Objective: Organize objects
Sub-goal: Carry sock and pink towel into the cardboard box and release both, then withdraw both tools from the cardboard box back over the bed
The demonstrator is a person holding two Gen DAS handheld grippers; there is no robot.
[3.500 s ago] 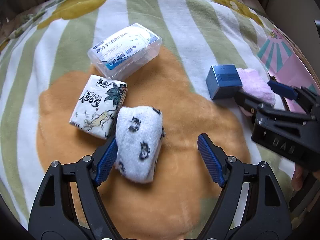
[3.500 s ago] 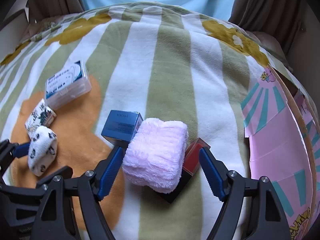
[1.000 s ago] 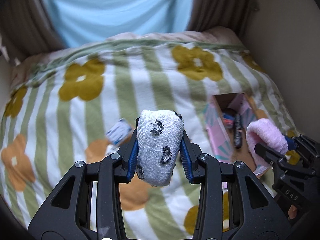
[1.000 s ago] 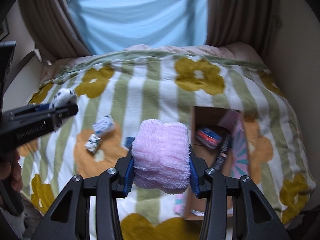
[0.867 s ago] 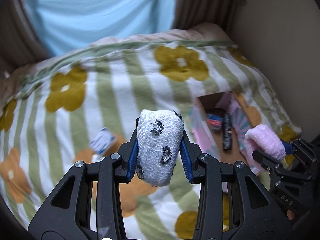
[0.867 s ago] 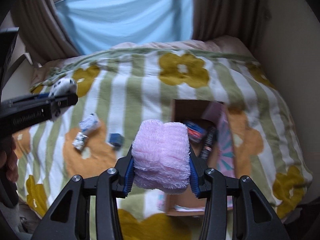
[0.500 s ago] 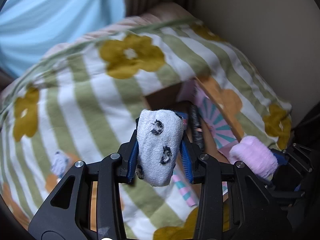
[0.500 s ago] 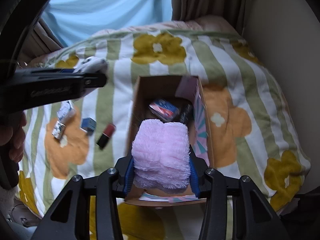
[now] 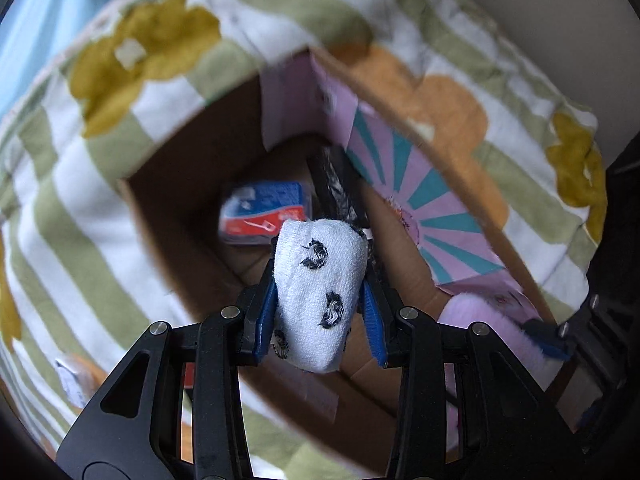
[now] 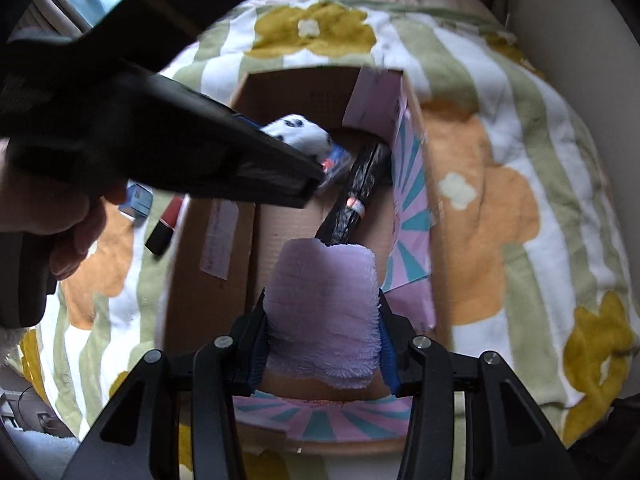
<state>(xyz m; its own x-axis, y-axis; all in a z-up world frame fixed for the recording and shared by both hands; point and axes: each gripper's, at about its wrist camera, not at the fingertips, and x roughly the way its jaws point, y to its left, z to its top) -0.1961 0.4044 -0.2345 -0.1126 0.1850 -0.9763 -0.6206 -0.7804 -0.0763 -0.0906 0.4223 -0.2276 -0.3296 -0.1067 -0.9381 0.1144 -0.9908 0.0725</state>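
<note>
While gripped, 2 socks [image 9: 320, 292] apparently above box [image 9: 192, 216]

Soft daylight, diffuse, entering at upper left of both views; no hard shadows, no glare. Interior of the cardboard box [image 9: 192, 184] dim against the brighter striped blanket [image 9: 80, 216]. Motion blur over blanket and box edges. The left gripper [image 10: 280, 136] is dark and soft-edged in the right wrist view. Strong fisheye bending, black vignette in corners.
</note>
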